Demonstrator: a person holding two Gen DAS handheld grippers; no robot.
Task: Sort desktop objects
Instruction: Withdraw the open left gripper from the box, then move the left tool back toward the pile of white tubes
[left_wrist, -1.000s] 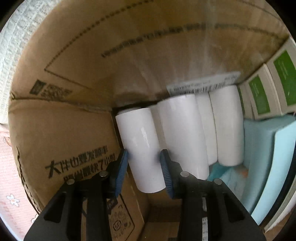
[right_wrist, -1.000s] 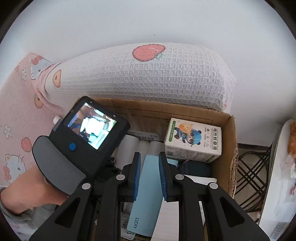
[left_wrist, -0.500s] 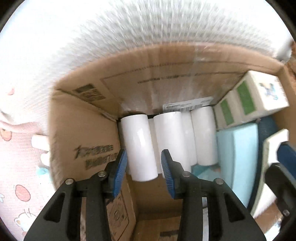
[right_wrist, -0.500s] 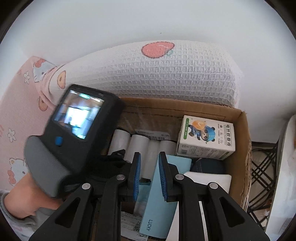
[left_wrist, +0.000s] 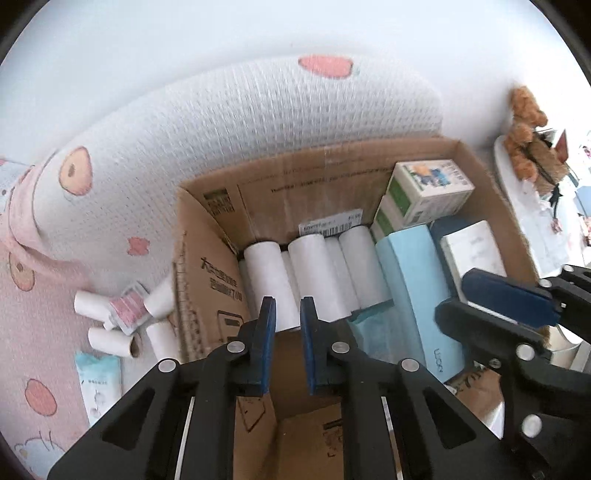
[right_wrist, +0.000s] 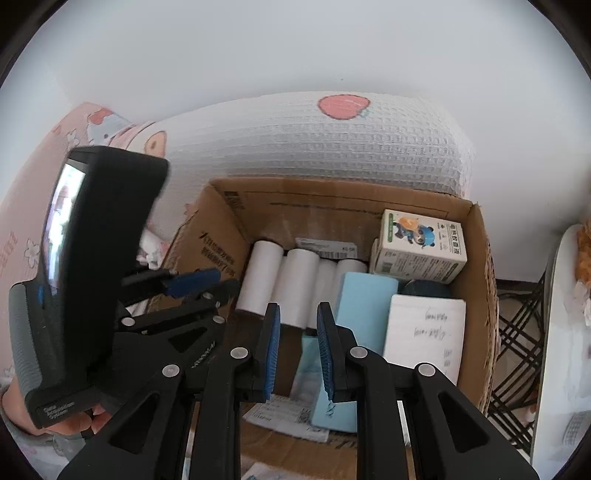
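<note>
Left gripper having just closed empty, hovering above white rolls in cardboard box; right gripper narrow, empty.

box: brown | rolls: white | case: light blue

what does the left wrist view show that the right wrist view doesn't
Only the left wrist view shows the loose white rolls on the pink mat beside the box, and a brown teddy bear at far right. Only the right wrist view shows the left gripper's handheld screen unit and a hand holding it. Both show the cardboard box, the white rolls inside, the light blue case and the waffle pillow.
</note>
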